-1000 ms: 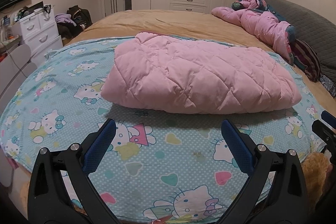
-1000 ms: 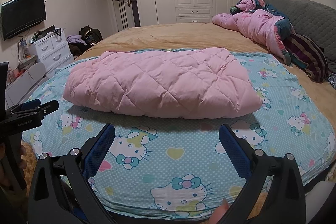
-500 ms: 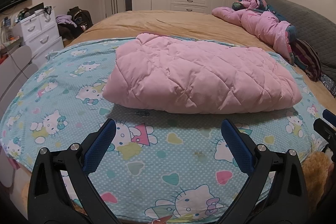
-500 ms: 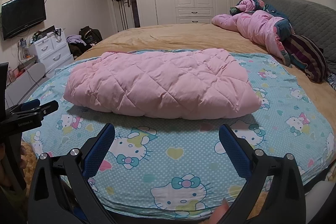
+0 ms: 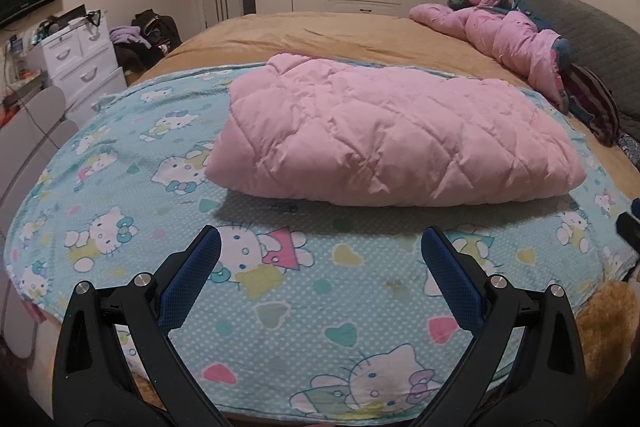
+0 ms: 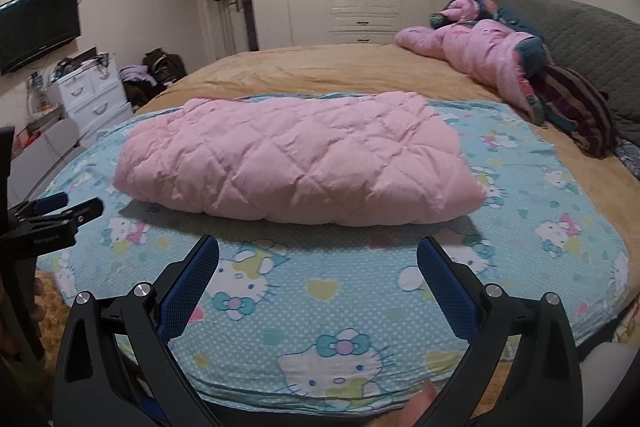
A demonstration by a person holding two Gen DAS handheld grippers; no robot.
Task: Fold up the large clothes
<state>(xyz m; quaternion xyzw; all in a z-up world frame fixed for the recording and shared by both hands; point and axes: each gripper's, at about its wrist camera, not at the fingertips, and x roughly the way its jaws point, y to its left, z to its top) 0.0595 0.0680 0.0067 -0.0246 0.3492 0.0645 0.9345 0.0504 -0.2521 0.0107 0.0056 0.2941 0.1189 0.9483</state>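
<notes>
Left gripper [image 5: 320, 251] and right gripper [image 6: 318, 251] hover level, jaws spread wide, empty.

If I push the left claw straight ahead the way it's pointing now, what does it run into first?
Probably the near edge of the folded pink quilted coat. The left claw is open and empty, hanging over the cartoon-cat sheet; if angled down, it may brush that first. Depth is unclear.

Both views have drifted slightly leftward across the folded pink quilt [image 5: 384, 143].
</notes>
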